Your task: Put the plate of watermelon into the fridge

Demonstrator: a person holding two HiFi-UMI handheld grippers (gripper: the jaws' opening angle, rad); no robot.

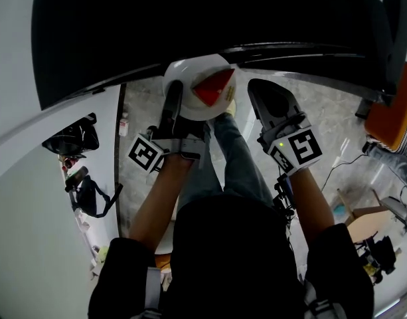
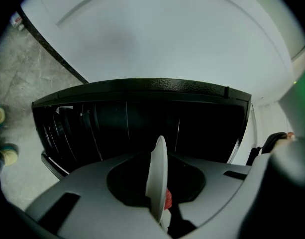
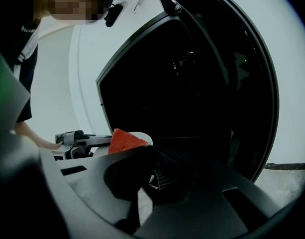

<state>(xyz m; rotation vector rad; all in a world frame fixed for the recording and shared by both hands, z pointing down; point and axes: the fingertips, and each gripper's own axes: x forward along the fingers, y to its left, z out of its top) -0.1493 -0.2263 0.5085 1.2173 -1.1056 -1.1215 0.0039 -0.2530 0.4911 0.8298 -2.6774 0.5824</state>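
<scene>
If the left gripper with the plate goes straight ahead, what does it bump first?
Probably the black fridge right ahead; the plate in the left gripper would touch first. Depth is unclear.

Grey marbled floor (image 1: 332, 121) in even light, a white wall (image 1: 24, 238) left, an orange chair (image 1: 397, 108) right.

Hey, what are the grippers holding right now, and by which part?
The left gripper pinches the white plate by its rim, watermelon slice on it. The right gripper holds nothing.
</scene>
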